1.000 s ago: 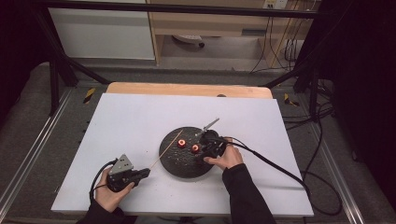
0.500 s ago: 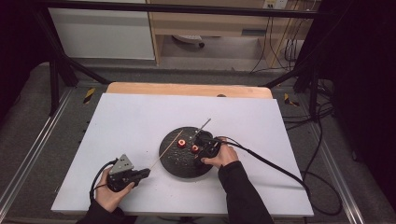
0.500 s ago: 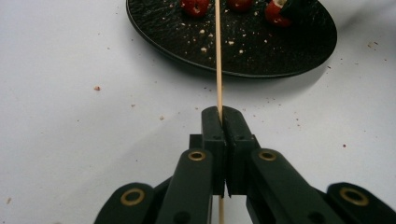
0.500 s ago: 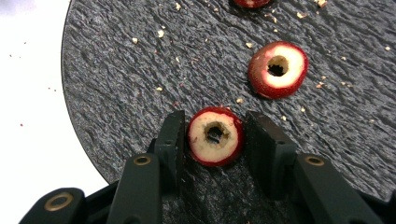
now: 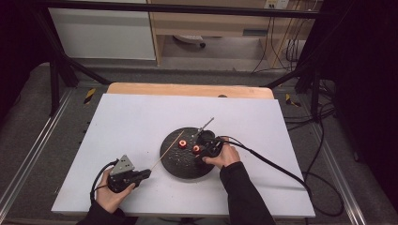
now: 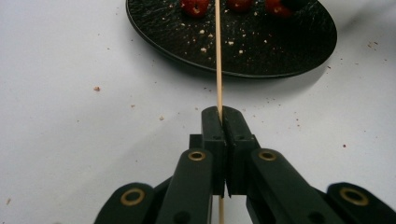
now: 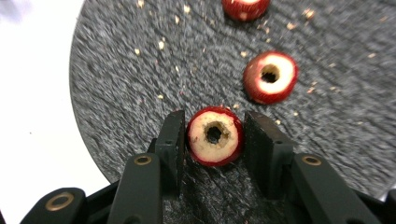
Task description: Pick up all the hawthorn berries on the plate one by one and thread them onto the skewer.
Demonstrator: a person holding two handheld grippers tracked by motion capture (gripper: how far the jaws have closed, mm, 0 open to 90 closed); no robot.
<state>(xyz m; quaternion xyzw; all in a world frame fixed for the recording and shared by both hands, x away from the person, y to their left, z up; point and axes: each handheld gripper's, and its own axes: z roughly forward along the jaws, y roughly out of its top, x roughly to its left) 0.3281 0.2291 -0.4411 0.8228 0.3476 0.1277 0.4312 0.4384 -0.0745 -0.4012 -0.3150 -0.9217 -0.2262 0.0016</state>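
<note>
A black round plate (image 5: 185, 168) holds cored red fruit pieces with pale flesh. My right gripper (image 5: 198, 151) is down on the plate, and in the right gripper view its jaws (image 7: 215, 140) are shut on one cored piece (image 7: 215, 135). Two more pieces (image 7: 270, 77) (image 7: 245, 8) lie just beyond it on the plate (image 7: 140, 70). At the table's near left, my left gripper (image 5: 146, 174) is shut on a thin wooden skewer (image 5: 166, 152). The skewer (image 6: 218, 56) runs from the closed left gripper (image 6: 222, 114) over the plate's rim (image 6: 261, 56) toward the pieces (image 6: 195, 5).
Plate and grippers are on a white table top (image 5: 141, 122) with a wooden strip along its far edge. A thin grey rod (image 5: 205, 125) lies at the plate's far rim. Crumbs (image 6: 95, 87) dot the table and plate. The right gripper's cable (image 5: 272, 166) trails off to the right.
My right gripper's jaws have drawn in onto the red piece. Both hands and the skewer stay where they were.
</note>
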